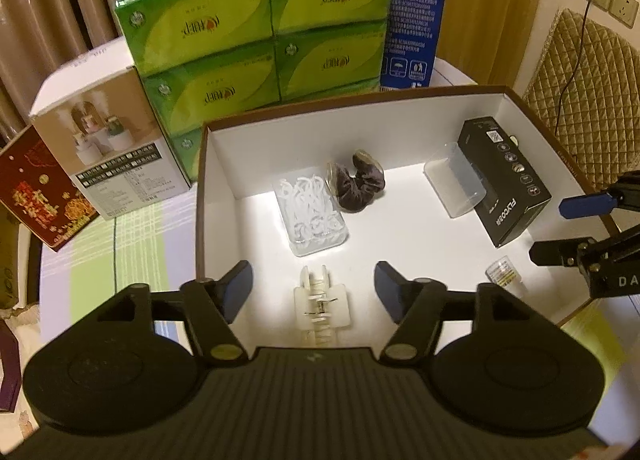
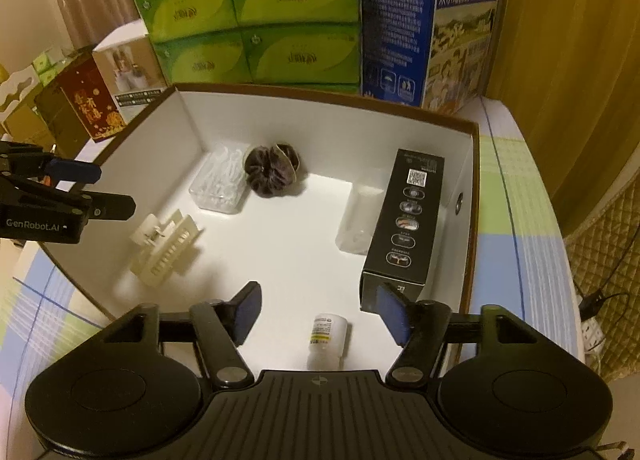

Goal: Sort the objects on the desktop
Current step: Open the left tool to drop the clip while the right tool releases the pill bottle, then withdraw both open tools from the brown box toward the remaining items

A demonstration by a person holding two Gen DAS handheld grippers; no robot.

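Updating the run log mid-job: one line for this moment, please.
left gripper: open, over hair claw | right gripper: open, over small bottle | white box: holds both | nothing grasped

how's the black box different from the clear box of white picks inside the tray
The black box is opaque, long and printed with icons and a QR code; the clear box of white picks is see-through, shorter and shows its contents. The black box lies along the tray's right wall, the clear box near the back left. Both rest on the tray floor.

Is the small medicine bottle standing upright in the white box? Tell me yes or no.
No, the small medicine bottle lies on its side on the floor of the white box, between the open fingers of the right gripper.
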